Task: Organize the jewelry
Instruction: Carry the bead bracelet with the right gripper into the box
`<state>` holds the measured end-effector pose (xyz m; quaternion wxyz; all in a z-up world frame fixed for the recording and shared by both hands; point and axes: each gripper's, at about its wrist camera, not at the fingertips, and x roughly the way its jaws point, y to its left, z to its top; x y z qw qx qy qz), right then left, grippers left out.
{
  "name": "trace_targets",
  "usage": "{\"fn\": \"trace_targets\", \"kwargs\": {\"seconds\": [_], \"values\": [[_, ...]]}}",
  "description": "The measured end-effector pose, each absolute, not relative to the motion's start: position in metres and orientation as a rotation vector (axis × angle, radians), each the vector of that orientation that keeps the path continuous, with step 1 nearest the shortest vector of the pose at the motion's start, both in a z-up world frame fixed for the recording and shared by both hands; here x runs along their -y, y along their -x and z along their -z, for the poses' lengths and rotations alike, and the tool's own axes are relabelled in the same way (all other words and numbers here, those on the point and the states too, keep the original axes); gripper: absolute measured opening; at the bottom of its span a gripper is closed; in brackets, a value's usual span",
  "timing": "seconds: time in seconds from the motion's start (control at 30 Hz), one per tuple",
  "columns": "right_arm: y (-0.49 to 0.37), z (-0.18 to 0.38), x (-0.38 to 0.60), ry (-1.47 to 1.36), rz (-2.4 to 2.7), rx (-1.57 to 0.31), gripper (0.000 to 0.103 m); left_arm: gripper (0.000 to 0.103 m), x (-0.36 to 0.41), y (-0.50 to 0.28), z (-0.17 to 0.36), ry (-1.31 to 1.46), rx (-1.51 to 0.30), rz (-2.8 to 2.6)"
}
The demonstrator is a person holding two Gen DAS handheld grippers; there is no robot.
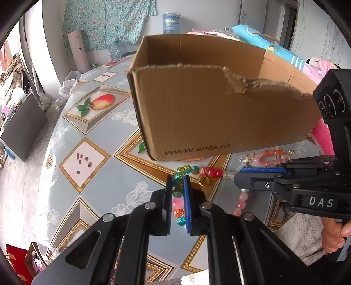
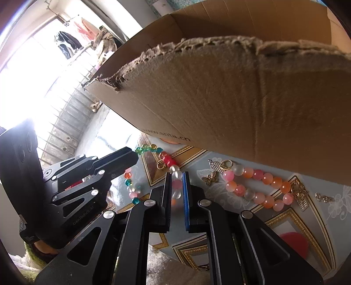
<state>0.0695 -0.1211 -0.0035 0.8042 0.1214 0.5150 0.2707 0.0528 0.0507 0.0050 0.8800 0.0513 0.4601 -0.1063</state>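
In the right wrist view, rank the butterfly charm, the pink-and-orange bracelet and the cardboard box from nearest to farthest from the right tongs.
1. Butterfly charm, just right of the right tongs.
2. Pink-and-orange bracelet, farther right.
3. Cardboard box, behind, beyond the jewelry.

fruit-print tablecloth (image 1: 92,166), blue water jug (image 1: 171,23), floral curtain (image 1: 105,19)

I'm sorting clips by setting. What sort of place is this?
Probably a lived-in home. A table under a fruit-print tablecloth carries a torn cardboard box, folded bedding is piled behind it, and laundry hangs by a barred window.
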Motion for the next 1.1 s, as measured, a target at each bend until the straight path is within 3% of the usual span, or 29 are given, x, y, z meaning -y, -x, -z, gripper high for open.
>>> {"fn": "trace_targets", "kwargs": {"seconds": [0.3,0.73,0.9,1.1], "values": [[-0.056,-0.020,0.150,-0.300,-0.635,-1.059,0.007,0.009,-0.049,-0.035,-0.056,-0.058,-0.893,0.266],[-0.073,-0.124,0.178,-0.216,-0.721,-0.810,0.007,0.009,-0.031,-0.052,-0.174,-0.068,-0.665,0.396],[-0.127,-0.121,0.172,-0.208,-0.700,-0.892,0.008,0.009,-0.019,-0.112,-0.175,-0.106,-0.689,0.401],[-0.192,-0.066,0.150,-0.221,-0.684,-1.172,0.008,0.009,-0.013,-0.176,-0.127,-0.169,-0.847,0.374]]}}
